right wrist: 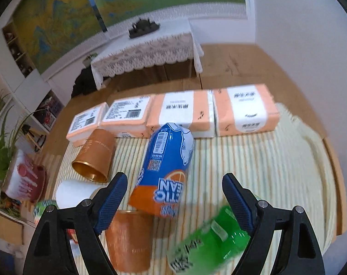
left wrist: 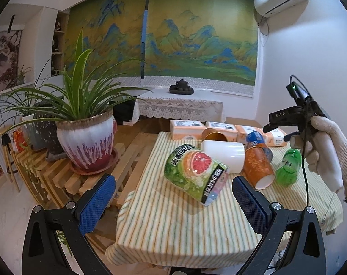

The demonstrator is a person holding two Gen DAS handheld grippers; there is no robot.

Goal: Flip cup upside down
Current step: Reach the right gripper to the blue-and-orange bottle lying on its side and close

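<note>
Several cups lie on their sides on the striped tablecloth. The green grapefruit-print paper cup lies nearest, mouth toward me. Behind it lie a white cup, an orange cup and a gold-lined copper cup. My left gripper is open, hanging just short of the grapefruit cup with nothing between its fingers. My right gripper, held by a gloved hand, is open above the blue-orange bottle, with the orange cup below its left finger.
A green plastic bottle lies at the right of the cloth. Several peach tissue packs line the table's far edge. A potted plant stands on a slatted wooden rack left of the table. A lace-covered table stands farther back.
</note>
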